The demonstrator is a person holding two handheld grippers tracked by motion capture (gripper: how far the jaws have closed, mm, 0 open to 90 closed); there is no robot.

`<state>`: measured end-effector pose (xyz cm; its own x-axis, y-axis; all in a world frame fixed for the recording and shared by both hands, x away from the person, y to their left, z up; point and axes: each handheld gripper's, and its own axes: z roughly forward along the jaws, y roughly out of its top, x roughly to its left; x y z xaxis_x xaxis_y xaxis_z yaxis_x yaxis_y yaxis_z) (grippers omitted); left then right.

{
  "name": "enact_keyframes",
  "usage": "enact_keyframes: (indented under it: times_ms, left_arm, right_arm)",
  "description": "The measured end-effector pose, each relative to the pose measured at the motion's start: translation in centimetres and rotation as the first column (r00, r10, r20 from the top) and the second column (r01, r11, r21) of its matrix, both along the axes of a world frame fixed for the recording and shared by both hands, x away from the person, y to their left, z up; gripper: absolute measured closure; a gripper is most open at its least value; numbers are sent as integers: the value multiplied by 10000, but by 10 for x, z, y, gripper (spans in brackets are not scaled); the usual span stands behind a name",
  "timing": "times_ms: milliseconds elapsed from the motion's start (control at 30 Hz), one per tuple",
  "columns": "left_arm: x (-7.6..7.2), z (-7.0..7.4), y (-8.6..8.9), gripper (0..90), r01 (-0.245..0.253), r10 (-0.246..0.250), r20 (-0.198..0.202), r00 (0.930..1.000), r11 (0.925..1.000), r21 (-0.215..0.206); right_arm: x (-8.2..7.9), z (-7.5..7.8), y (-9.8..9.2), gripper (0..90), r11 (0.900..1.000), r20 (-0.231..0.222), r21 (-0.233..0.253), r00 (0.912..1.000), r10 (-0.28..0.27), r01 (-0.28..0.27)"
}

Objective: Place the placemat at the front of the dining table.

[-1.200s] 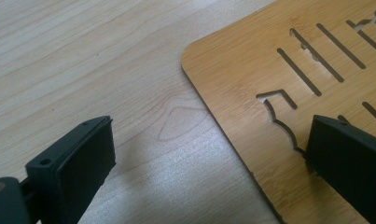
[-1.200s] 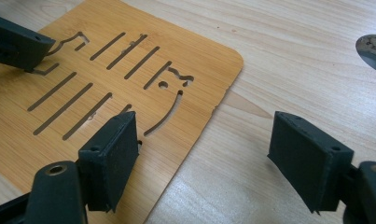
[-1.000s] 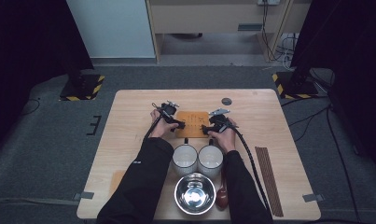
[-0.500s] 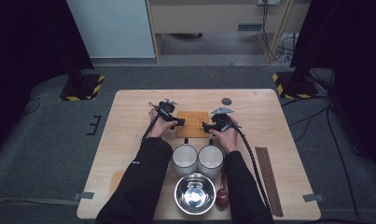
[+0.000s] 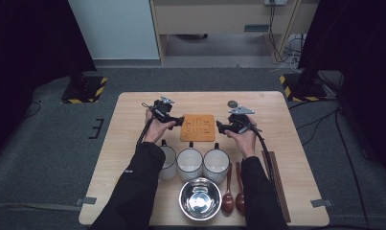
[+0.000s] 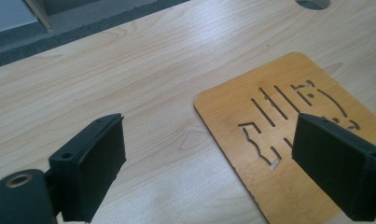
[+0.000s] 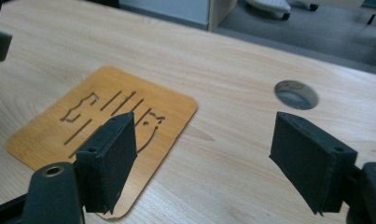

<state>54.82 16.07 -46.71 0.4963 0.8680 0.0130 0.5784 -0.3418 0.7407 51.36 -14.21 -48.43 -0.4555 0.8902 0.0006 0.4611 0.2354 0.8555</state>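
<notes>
No readable text; wooden coaster (image 5: 198,127) has cut-out slots only, no legible chars

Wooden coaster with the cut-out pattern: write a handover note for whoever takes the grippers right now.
Left gripper: open, holding nothing, at the wooden coaster's left edge.
Right gripper: open, holding nothing, at its right edge.
The coaster lies flat on the table, beyond three white mugs, a steel bowl and two wooden spoons.
Done: both grippers flank the coaster.
Left: nothing gripped yet; the coaster probably gets picked up next.
</notes>
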Motion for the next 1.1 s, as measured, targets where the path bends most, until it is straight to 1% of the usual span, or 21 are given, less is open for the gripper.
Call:
enact_keyframes:
  times_ms: [67,133,167,200,267,333,467,533,633,733,833,933,1000,1067,1100]
  left_arm:
    - [-4,2,4,103,60,-59,89,9999,10000,-70]
    - [-9,5,9,113,86,-84,115,9999,9998,-165]
    - [-12,6,12,118,108,-104,190,9998,9998,-195]
    - [-15,7,15,130,102,-95,294,9995,9996,-254]
    - [-19,8,21,143,86,-77,347,9994,9996,-278]
    - [-24,10,27,154,35,-21,507,9987,9996,-280]
    - [-33,16,41,173,-100,135,768,9970,9989,-460]
    - [-39,18,48,180,-86,134,765,9970,9980,-623]
    - [-48,21,58,193,-86,131,666,9977,9976,-684]
    - [-56,24,68,203,-117,163,597,9981,9969,-779]
    - [-65,28,77,220,-162,201,544,9983,9973,-712]
    - [-73,33,83,236,-104,141,604,9981,9981,-607]
    - [-78,36,85,243,69,-38,784,9969,9992,-398]
    - [-84,39,88,252,193,-151,934,9955,9988,-446]
    - [-87,41,90,251,262,-224,1038,9943,9990,-357]
  right_arm:
    - [-4,6,-5,225,9997,96,244,9999,-74,71]
    - [-7,10,-10,225,9994,128,327,9998,-120,116]
    - [-9,12,-12,224,9994,172,318,9998,-139,133]
    - [-11,15,-14,224,9990,206,407,9996,-169,160]
    - [-14,18,-17,220,9991,285,396,9995,-151,140]
    - [-17,21,-21,218,9993,261,325,9995,-178,170]
    - [-22,27,-27,217,9991,351,337,9990,-271,259]
    - [-25,30,-29,216,9989,366,357,9989,-307,294]
    - [-30,34,-35,208,9988,356,274,9985,-415,405]
    - [-35,40,-39,206,9985,429,347,9981,-446,432]
    - [-40,46,-43,204,9986,563,336,9975,-422,403]
    - [-45,51,-49,200,9986,646,279,9968,-477,460]
    - [-48,54,-55,195,9986,690,203,9964,-500,487]
    - [-52,57,-62,194,9979,731,259,9955,-610,593]
    - [-53,57,-64,194,9973,764,338,9948,-671,647]
